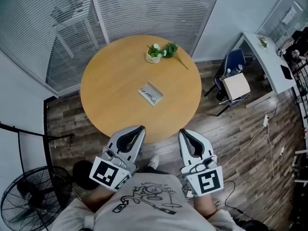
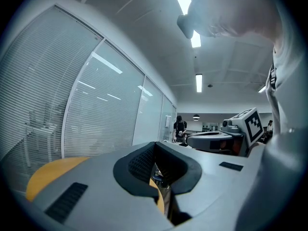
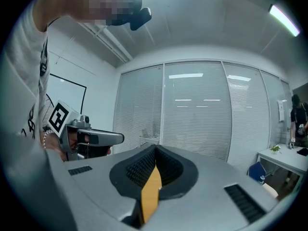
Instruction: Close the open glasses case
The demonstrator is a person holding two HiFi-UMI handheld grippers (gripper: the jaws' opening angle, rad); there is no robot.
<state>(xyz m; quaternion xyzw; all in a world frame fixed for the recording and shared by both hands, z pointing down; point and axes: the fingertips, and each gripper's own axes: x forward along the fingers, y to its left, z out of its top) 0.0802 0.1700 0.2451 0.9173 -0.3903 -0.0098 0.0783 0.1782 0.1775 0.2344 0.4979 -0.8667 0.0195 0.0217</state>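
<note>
Open glasses case (image 1: 151, 93) lies near middle of round wooden table (image 1: 107, 100), lid up, glasses inside. Small potted plant (image 1: 155, 53) at far edge. Left gripper (image 1: 138, 128) and right gripper (image 1: 184, 132) held at near edge, well apart from case. Both sets of jaws clenched together, nothing between them.

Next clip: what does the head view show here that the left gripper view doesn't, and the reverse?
Only the head view shows the open glasses case lying on the round table, the potted plant near its far edge, and the floor fan. Only the left gripper view shows the ceiling lights and a person standing far down the room. Both show the table, the slatted blinds, and the left tool and right tool, each with jaws together and holding nothing.
</note>
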